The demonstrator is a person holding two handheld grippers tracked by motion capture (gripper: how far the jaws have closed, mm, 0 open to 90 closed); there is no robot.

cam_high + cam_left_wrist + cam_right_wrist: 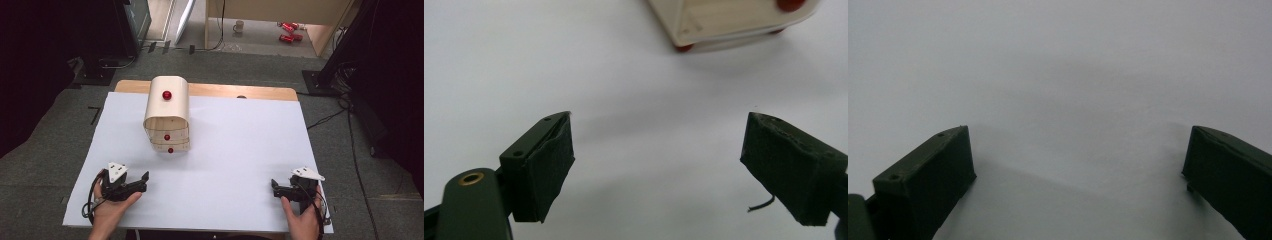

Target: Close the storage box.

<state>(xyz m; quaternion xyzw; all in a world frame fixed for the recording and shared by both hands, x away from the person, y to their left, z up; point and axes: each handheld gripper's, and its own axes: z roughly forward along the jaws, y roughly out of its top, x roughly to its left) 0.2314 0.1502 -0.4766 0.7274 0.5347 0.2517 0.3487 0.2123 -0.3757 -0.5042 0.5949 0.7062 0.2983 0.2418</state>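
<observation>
Toward the far left of the white-covered table (240, 150) stands a pale wooden round-topped drawer box with red knobs (167, 120). Nearer, the left gripper (142, 181) and right gripper (276, 188) rest well apart, jaws spread, empty. Grey carpet (60, 130) surrounds.

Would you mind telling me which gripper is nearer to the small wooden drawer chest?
The left gripper is nearer, just in front of the wooden drawer chest. The right gripper sits far off toward the table's other side.
</observation>
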